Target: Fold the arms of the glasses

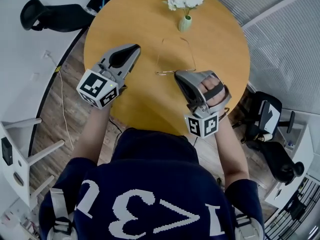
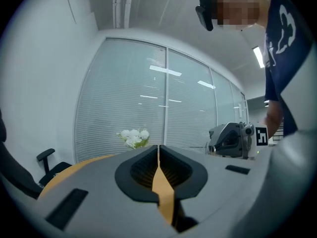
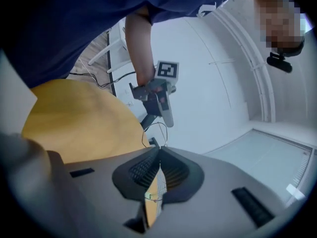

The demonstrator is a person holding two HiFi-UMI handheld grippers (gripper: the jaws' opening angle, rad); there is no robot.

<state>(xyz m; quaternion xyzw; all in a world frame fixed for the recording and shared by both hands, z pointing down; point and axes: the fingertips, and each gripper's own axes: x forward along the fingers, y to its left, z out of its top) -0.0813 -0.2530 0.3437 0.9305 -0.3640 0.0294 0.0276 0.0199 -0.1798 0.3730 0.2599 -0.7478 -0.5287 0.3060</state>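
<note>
Right gripper tilts slightly downward, clamped on the thin-wire glasses over the round bench; left gripper, held level, is closed and empty

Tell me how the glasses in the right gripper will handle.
The glasses look thin-wired, so they are probably light and easily bent. The right gripper pinches them at one spot only, so they may swing or twist.

The round surface is mostly bare, with lots of open room on both sides. A vase of flowers stands near the far edge. The thin glasses are in the way just before it.
</note>
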